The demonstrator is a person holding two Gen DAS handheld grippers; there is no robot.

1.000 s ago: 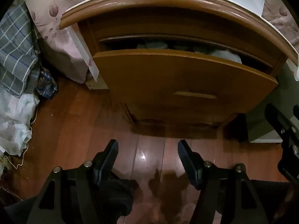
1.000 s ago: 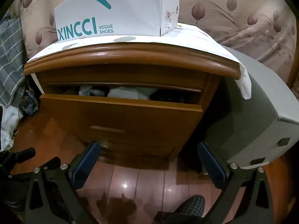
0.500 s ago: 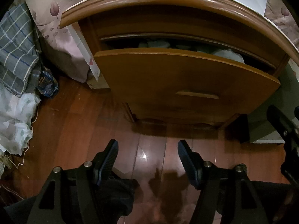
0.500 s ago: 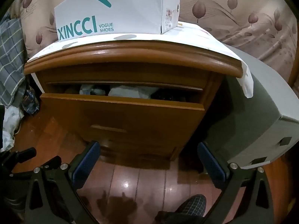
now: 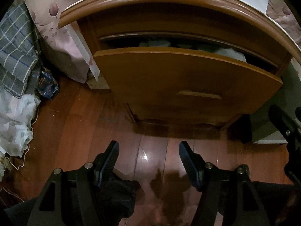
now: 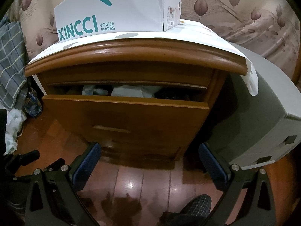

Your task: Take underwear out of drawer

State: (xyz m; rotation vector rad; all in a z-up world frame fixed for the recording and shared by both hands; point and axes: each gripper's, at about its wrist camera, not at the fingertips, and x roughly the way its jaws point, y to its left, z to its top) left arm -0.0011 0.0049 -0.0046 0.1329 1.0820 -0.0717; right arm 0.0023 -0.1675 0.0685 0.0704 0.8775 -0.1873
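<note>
A wooden nightstand has its drawer (image 5: pixel 184 79) (image 6: pixel 124 116) pulled partly out. Folded pale and dark garments (image 6: pixel 131 91) (image 5: pixel 229 53) show in the gap above the drawer front; I cannot tell which are underwear. A flat wooden handle (image 5: pixel 199 95) (image 6: pixel 111 129) sits on the drawer front. My left gripper (image 5: pixel 148 154) hangs open over the floor in front of the drawer, nothing between its fingers. My right gripper (image 6: pixel 150 158) also stands open and empty below the drawer front.
A white shoe box (image 6: pixel 116 11) sits on the nightstand top. A grey-white box (image 6: pixel 263 116) stands to the right. Plaid cloth (image 5: pixel 17 52) and white fabric (image 5: pixel 15 120) lie at the left on the wooden floor (image 5: pixel 75 124). A plaid slipper (image 6: pixel 197 205) shows below.
</note>
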